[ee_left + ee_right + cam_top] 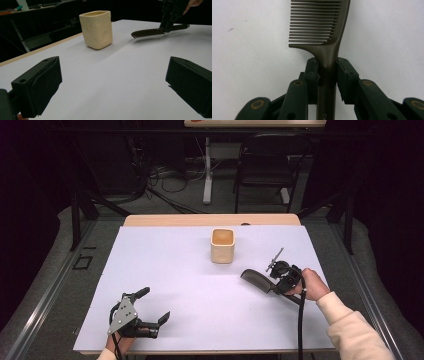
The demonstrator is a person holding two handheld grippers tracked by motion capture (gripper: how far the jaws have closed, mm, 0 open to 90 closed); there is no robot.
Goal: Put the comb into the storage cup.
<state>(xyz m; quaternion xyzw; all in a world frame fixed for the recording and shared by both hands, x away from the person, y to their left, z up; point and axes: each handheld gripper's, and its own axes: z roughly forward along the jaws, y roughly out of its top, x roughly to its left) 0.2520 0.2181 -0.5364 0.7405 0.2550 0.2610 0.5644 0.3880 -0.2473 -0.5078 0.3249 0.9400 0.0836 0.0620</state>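
Comb [256,280] is already picked by its handle: the right hand-held gripper [327,72] has both jaws pressed on the handle, just below the place where the teeth begin, and the toothed end points away from the hand toward the middle of the surface [170,270]. In the left gripper view the comb [147,32] seems to be a little above the white sheet, with a shadow under it, though I cannot say for sure that no part touches. So the grasp looks done, and what remains, as I judge, is to carry the comb to the cream cup [222,245], which stands upright near the far edge, apart from the comb, and to put it inside. The comb is dark brown-grey, thin and flat, with fine, even teeth on one side and a narrow straight handle. The left hand-held gripper [150,306] rests near the front edge with its jaws spread wide, holding nothing.
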